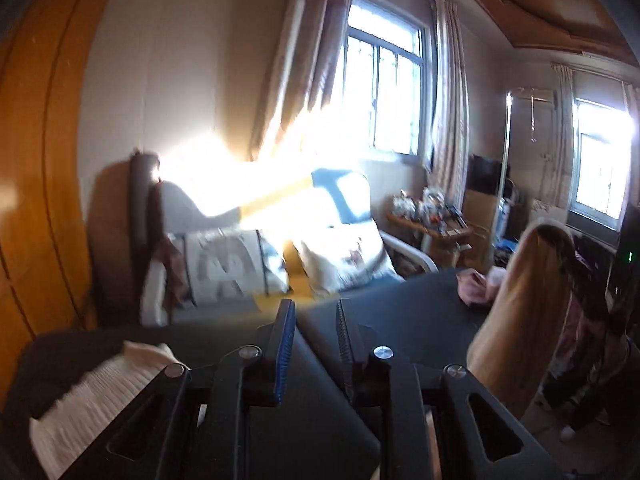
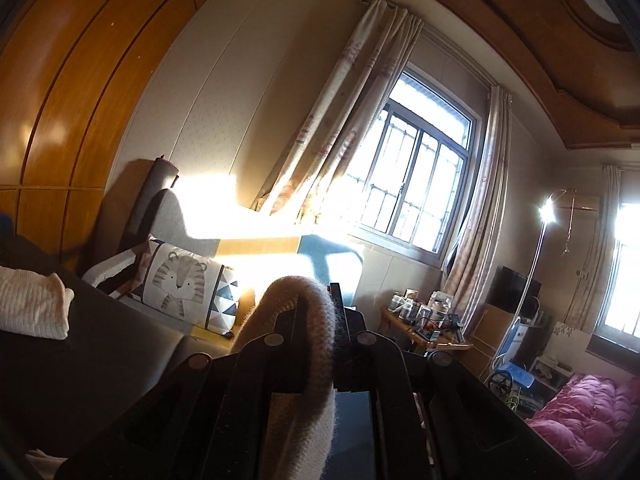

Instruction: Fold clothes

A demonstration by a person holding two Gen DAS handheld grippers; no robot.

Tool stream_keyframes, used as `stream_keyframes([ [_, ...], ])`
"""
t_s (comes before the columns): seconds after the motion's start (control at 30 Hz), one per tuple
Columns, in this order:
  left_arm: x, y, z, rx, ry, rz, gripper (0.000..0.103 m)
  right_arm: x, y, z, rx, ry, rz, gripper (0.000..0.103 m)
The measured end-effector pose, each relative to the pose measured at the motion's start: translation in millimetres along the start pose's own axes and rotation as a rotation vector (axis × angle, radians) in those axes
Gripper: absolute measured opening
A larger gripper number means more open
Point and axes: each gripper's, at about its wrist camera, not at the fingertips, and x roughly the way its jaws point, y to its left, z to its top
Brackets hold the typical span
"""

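My left gripper (image 1: 315, 316) hovers open just above the dark table (image 1: 400, 320), with nothing between its blue-padded fingers. A folded white ribbed garment (image 1: 96, 396) lies on the table at its lower left. At the right of the left wrist view a tan knit garment (image 1: 516, 316) hangs down past the table edge. In the right wrist view my right gripper (image 2: 320, 306) is shut on that tan knit garment (image 2: 308, 344), which loops over the fingertips and drapes back toward the camera. The white garment (image 2: 32, 308) shows far left there.
A crumpled pink garment (image 1: 476, 282) lies at the table's far edge. Beyond the table stand a sofa with cushions (image 2: 188, 284), a cluttered small wooden table (image 2: 428, 320) and a floor lamp (image 2: 536, 264). A pink quilt (image 2: 584, 412) lies at lower right.
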Motion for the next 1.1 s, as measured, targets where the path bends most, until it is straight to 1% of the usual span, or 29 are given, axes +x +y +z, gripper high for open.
stream_keyframes([
  [0.07, 39.4, -0.7, -46.7, -0.033, 0.143, -0.107, 0.025, -6.7, -3.7, 1.1, 0.005, -0.021, -0.004, 0.007],
  [0.17, 88.6, 0.0, -107.3, -0.088, 0.305, -0.222, 0.029, -18.6, -8.6, -0.3, 0.000, -0.053, -0.023, 0.007],
  [0.23, 111.2, 4.2, -137.3, -0.124, 0.387, -0.274, 0.029, -24.3, -11.5, -2.2, 0.001, -0.061, -0.035, 0.007],
  [0.3, 122.4, 4.9, -149.8, -0.153, 0.428, -0.387, 0.029, -24.8, -14.6, -5.1, 0.009, -0.049, -0.042, 0.007],
  [0.37, 128.4, 3.1, -159.0, -0.167, 0.448, -0.504, 0.030, -21.4, -17.3, -8.2, 0.021, -0.029, -0.048, 0.007],
  [0.4, 129.6, 1.1, -162.2, -0.167, 0.452, -0.559, 0.033, -19.2, -18.3, -9.7, 0.027, -0.018, -0.050, 0.007],
  [0.53, 140.1, -9.2, -171.9, -0.166, 0.493, -0.675, 0.048, -14.2, -17.1, -13.3, 0.034, -0.005, -0.062, 0.007],
  [0.6, 148.5, -14.0, -176.7, -0.179, 0.525, -0.715, 0.059, -14.7, -15.5, -13.8, 0.032, -0.009, -0.063, 0.007],
  [0.67, 159.0, -17.6, -177.8, -0.202, 0.557, -0.755, 0.061, -16.1, -14.1, -13.0, 0.027, -0.012, -0.062, 0.007],
  [0.73, 165.2, -22.6, -180.0, -0.228, 0.572, -0.813, 0.061, -17.4, -13.4, -12.2, 0.023, -0.015, -0.064, 0.007],
  [0.83, 170.9, -36.3, -181.4, -0.230, 0.597, -0.912, 0.062, -19.9, -13.9, -12.4, 0.027, -0.020, -0.065, 0.007],
  [0.93, 176.5, -49.6, -181.5, -0.204, 0.630, -0.935, 0.061, -22.4, -15.5, -12.9, 0.037, -0.026, -0.061, 0.007],
  [1.03, 177.4, -52.4, -181.1, -0.241, 0.636, -0.944, 0.058, -25.0, -16.4, -14.5, 0.039, -0.030, -0.059, 0.007],
  [1.1, 178.1, -52.3, -183.4, -0.284, 0.636, -0.956, 0.048, -26.6, -18.8, -15.1, 0.046, -0.031, -0.063, 0.007],
])
